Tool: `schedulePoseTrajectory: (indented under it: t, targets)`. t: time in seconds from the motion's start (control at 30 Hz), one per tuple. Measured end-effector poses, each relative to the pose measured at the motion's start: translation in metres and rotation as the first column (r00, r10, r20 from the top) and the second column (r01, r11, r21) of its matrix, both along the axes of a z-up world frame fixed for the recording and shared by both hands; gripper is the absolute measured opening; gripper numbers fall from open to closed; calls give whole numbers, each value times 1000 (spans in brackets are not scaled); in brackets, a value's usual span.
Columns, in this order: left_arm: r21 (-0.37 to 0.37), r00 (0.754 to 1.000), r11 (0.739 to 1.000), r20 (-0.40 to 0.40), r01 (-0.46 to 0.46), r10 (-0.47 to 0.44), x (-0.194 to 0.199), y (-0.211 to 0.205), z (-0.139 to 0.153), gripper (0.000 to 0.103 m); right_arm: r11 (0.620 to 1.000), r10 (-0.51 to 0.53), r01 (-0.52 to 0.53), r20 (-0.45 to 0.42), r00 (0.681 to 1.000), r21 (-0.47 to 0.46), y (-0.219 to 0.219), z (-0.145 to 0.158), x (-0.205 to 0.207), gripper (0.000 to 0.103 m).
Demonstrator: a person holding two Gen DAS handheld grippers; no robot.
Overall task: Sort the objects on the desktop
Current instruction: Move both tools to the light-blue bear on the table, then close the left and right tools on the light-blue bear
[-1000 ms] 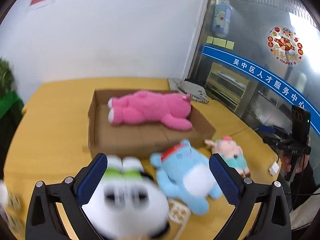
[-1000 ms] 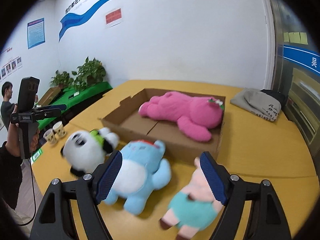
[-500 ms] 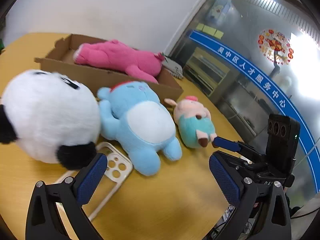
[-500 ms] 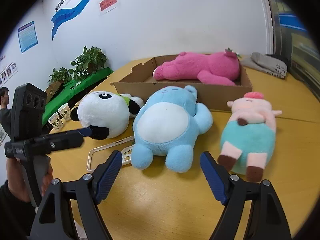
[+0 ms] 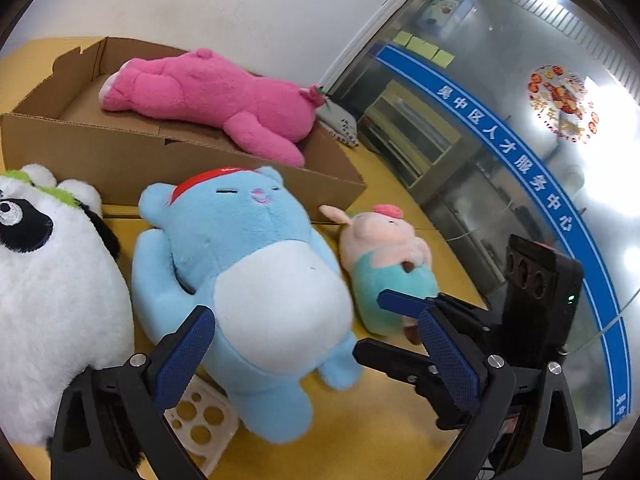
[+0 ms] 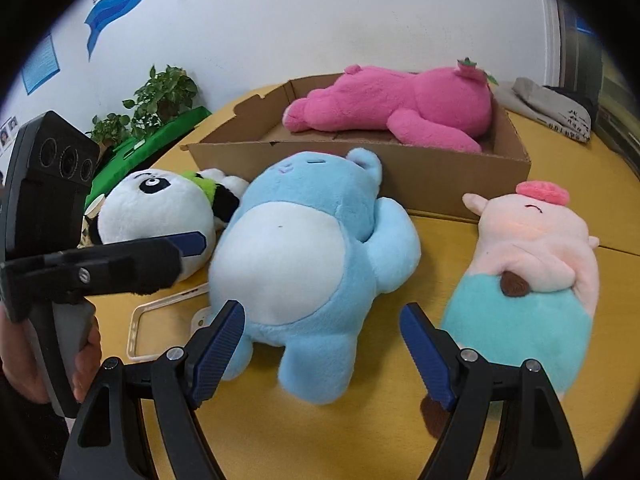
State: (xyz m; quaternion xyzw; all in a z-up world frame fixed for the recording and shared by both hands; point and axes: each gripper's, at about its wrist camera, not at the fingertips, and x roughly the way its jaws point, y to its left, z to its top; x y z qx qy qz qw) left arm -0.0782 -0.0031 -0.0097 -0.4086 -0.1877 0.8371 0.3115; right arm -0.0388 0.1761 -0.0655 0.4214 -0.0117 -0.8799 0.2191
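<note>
A blue plush (image 5: 256, 280) (image 6: 316, 256) lies on its back on the yellow table. My left gripper (image 5: 316, 356) is open, its fingers on either side of the plush's lower body. My right gripper (image 6: 320, 344) is open too, close over the plush's feet. A panda plush (image 5: 48, 280) (image 6: 160, 212) lies to its left and a pink-and-teal pig plush (image 5: 384, 256) (image 6: 532, 272) to its right. A pink plush (image 5: 208, 96) (image 6: 404, 100) lies in the cardboard box (image 5: 100, 152) (image 6: 440, 168) behind them.
A white phone case (image 5: 200, 420) (image 6: 168, 316) lies on the table under the blue plush and panda. A grey folded cloth (image 6: 552, 108) lies beyond the box. Potted plants (image 6: 160, 92) and a green surface stand at far left. A glass wall is at right.
Both grippers have dropped low and moved in toward the blue plush, which now fills the middle of both views. Both jaws stay open.
</note>
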Motion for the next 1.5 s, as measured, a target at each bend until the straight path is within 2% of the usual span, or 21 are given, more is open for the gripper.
schedulePoseTrajectory:
  t: [0.1, 0.27, 0.4, 0.47, 0.53, 0.63, 0.7, 0.77, 0.8, 1.0, 1.2, 1.27, 1.43, 1.47, 1.5]
  targets:
    - [-27, 999, 999, -3, -38, 38, -7, 1, 0, 103, 1000, -14, 14, 25, 1000, 4, 0, -1, -16, 80]
    - [-123, 993, 985, 1, -119, 120, -21, -5, -7, 103, 1000, -7, 6, 76, 997, 4, -4, -1, -45, 80]
    - [-140, 983, 974, 20, -175, 180, -28, -15, -17, 103, 999, 45, -43, 135, 990, -14, -10, -6, -61, 80]
    - [-129, 985, 980, 56, -152, 160, -31, -14, -27, 103, 998, 69, -67, 141, 988, -22, -15, -7, -61, 80]
    - [-68, 986, 989, 94, -130, 136, -30, -15, -39, 103, 997, 70, -65, 136, 988, -34, -15, -9, -57, 80]
    - [10, 986, 992, 107, -129, 127, -27, -24, -48, 103, 996, 71, -64, 120, 990, -62, -13, -11, -50, 79]
    - [35, 987, 992, 109, -119, 115, -23, -27, -49, 103, 993, 79, -69, 114, 990, -91, -13, -11, -43, 76]
    - [45, 990, 994, 108, -99, 93, -19, -28, -49, 103, 989, 90, -75, 118, 989, -127, -12, -11, -36, 65]
    - [46, 991, 995, 106, -89, 83, -16, -28, -48, 103, 987, 91, -73, 120, 989, -143, -11, -12, -33, 64]
    - [89, 995, 995, 94, -34, 26, 3, -31, -48, 103, 981, 74, -48, 137, 988, -187, -4, -18, -7, 63]
    - [69, 994, 996, 95, 49, -56, 43, -25, -41, 103, 983, 92, -65, 159, 983, -171, 4, -19, 42, 63]
    - [68, 993, 996, 101, 60, -67, 55, -27, -38, 103, 980, 106, -71, 184, 977, -185, 10, -20, 50, 67]
    - [53, 987, 998, 154, 39, -46, 70, -33, -39, 103, 990, 85, -58, 218, 972, -126, 25, -25, 57, 67]
    - [60, 984, 997, 168, 45, -55, 74, -32, -42, 103, 992, 86, -62, 222, 971, -112, 26, -27, 57, 62]
    - [66, 981, 996, 181, 52, -63, 78, -30, -46, 103, 991, 96, -73, 223, 970, -108, 24, -28, 57, 50]
